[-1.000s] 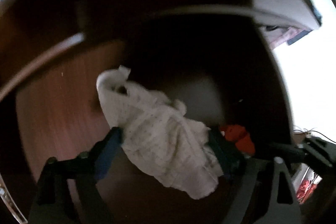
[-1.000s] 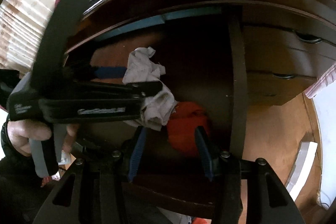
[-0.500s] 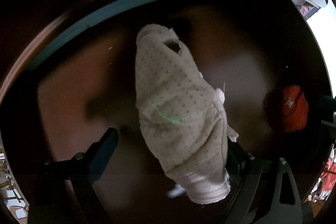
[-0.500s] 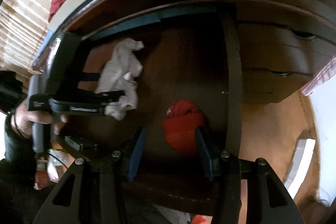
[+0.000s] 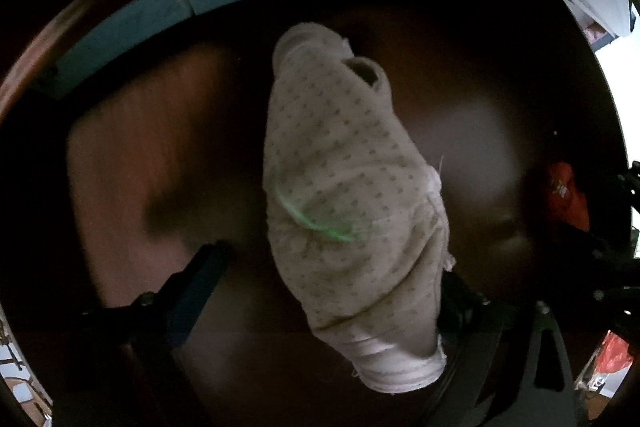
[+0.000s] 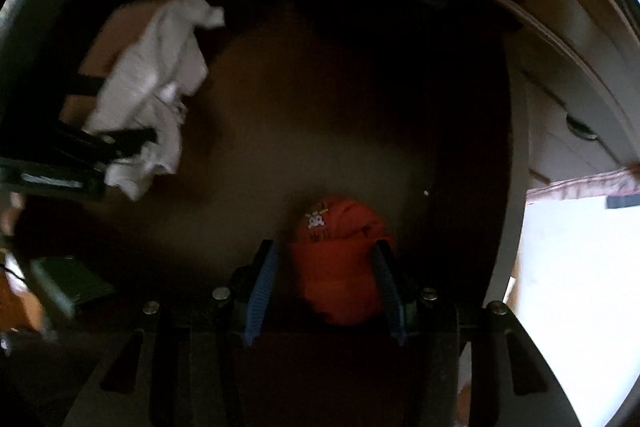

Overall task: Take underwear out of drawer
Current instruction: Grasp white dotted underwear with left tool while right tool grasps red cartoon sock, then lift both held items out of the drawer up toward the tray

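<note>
Right claw point(image 6: 324, 287) astride red underwear point(image 6: 340, 259)

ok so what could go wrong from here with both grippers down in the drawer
1. The white underwear drapes over one finger of the left gripper, with the other finger standing clear of it, so it could slip off on the way out.
2. The right gripper straddles the red underwear; a shallow close may pinch only a fold.
3. The drawer is dark, so contact is hard to judge.

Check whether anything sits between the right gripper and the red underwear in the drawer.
Nothing visible does. The red underwear already lies between the right gripper fingers, on the drawer floor. The white underwear hangs off to one side at the left gripper.
</note>
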{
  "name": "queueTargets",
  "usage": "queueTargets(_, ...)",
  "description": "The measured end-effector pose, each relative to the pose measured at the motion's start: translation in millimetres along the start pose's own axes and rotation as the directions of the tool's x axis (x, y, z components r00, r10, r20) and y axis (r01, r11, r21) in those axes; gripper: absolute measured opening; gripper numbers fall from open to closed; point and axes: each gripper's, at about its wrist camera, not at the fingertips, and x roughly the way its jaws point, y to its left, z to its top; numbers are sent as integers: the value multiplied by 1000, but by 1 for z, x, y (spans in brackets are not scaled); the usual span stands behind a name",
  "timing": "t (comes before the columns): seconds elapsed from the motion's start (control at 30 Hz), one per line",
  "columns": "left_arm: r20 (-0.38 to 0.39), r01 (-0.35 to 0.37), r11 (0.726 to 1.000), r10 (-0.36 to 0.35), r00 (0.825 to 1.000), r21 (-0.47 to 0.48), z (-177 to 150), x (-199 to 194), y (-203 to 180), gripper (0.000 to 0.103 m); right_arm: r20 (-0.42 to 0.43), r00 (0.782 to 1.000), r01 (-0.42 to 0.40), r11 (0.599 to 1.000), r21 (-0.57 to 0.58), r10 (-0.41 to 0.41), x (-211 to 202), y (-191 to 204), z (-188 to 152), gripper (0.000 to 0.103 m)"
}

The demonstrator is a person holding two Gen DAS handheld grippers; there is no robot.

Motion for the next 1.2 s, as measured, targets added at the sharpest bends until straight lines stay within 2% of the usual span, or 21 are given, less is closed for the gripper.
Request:
queueTargets(0.17, 5, -1, 1000, 1, 1000, -1, 2, -3, 11, 94, -68, 992, 98, 993, -66, -103, 17, 8, 8, 53)
queueTargets(0.3, 24, 9, 1000, -9, 1000, 20, 1, -3, 3, 84, -84, 988, 122, 985, -120, -133, 23, 11, 6, 52)
queueTargets(0.43, 32, 16, 1000, -17, 999, 24, 3, -9, 7, 81, -89, 985, 133, 978, -159, -149, 26, 14, -2, 49)
queueTargets(0.57, 52, 33, 999, -34, 998, 36, -2, -18, 13, 65, -70, 987, 131, 978, -164, -144, 25, 10, -7, 42)
queueTargets(0.67, 63, 47, 998, -49, 997, 33, -5, -24, 16, 59, -24, 995, 96, 990, -107, -99, 20, -4, -6, 35)
queueTargets(0.73, 69, 56, 998, -58, 996, 20, -6, -27, 23, 57, 31, 999, 10, 1000, -22, -10, 11, -11, -13, 31)
queueTargets(0.8, 75, 60, 998, -60, 995, 13, -6, -30, 28, 54, 103, 991, -94, 992, 79, 85, 2, -28, -17, 31)
queueTargets(0.87, 94, 55, 998, -56, 994, 12, -5, -32, 26, 50, 185, 968, -198, 968, 156, 169, -4, -41, -24, 31)
queueTargets(0.93, 129, 59, 998, -60, 990, 8, -7, -39, 28, 46, 278, 925, -323, 923, 211, 260, -11, -51, -32, 31)
queueTargets(0.97, 147, 62, 998, -61, 987, 2, -13, -44, 24, 45, 335, 890, -397, 888, 234, 309, -14, -56, -35, 31)
queueTargets(1.07, 187, 33, 999, -29, 982, -18, -24, -52, 25, 43, 441, 823, -499, 826, 263, 357, -20, -57, -40, 31)
queueTargets(1.1, 200, 22, 999, -17, 980, -23, -27, -56, 25, 42, 463, 812, -509, 819, 266, 355, -22, -56, -42, 31)
queueTargets(1.2, 223, 24, 1000, -20, 975, -15, -29, -67, 23, 42, 491, 803, -510, 817, 271, 338, -23, -52, -53, 31)
